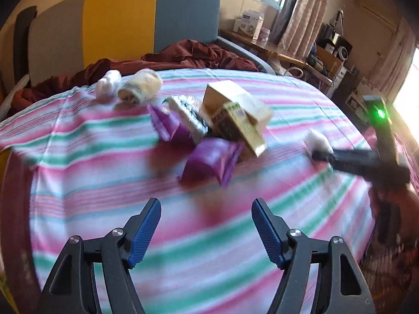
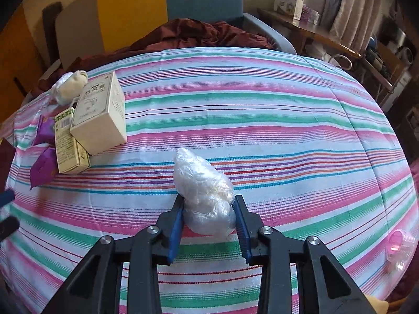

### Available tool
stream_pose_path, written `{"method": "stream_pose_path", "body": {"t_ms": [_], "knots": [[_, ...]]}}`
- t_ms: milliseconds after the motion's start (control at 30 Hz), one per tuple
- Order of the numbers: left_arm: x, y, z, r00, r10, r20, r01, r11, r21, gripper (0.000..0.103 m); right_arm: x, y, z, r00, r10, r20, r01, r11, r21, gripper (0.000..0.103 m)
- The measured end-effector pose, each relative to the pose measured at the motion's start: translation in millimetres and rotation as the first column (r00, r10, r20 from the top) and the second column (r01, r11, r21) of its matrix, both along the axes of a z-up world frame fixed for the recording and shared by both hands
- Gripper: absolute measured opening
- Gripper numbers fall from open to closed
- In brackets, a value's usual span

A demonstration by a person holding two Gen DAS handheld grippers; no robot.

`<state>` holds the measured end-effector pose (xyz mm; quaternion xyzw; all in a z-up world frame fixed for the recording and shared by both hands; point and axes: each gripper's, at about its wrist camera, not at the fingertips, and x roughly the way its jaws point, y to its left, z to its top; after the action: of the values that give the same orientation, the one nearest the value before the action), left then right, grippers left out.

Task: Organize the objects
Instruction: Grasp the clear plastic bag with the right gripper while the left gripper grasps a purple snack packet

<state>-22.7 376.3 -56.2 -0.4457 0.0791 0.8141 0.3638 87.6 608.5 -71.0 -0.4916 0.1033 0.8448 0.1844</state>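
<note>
A: What do we have in the right gripper [image 2: 208,210]?

B: We have its blue pads pressed against both sides of a white bundle wrapped in clear plastic [image 2: 204,191]. The bundle rests on the striped sheet [image 2: 262,110] of the bed, well apart from the other things.

A: And our left gripper [image 1: 206,231]?

B: Its jaws stand wide apart with nothing between them, above bare sheet. That view is blurred.

A: Where are the other things?

B: We see them clustered on the far left in the right wrist view. A large cream box [image 2: 100,116] lies with a corner over a narrow green-and-cream box [image 2: 69,146]. Two purple packets [image 2: 43,167] lie just beside the narrow box. Beyond the boxes sits another wrapped bundle [image 2: 69,86], near the edge of the sheet.

A: Anything else in the left wrist view?

B: We can make out two pale bundles [image 1: 125,86] side by side behind the boxes, and a dark striped item among them that is too blurred to tell. A pink plastic cup [image 2: 399,244] lies at the right edge of the bed.
</note>
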Motion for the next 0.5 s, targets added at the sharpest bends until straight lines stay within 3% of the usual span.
{"method": "stream_pose_path", "body": {"t_ms": [200, 333, 500], "knots": [[-38, 29, -16, 0.997, 0.011, 0.081, -0.015, 0.999, 0.039, 0.073, -1, 6, -2, 1.0, -0.001, 0.003, 0.001, 1.0, -0.02, 0.037], [-45, 40, -25, 0.998, -0.001, 0.066, -0.001, 0.999, 0.036, 0.071, -4, 6, -2, 1.0, 0.0, 0.0, 0.0, 1.0, -0.024, 0.037], [-28, 50, -25, 0.997, -0.076, -0.009, 0.076, 0.997, 0.016, 0.049, -6, 4, 1, 1.0, 0.007, -0.011, -0.007, 1.0, -0.022, 0.037]]}}
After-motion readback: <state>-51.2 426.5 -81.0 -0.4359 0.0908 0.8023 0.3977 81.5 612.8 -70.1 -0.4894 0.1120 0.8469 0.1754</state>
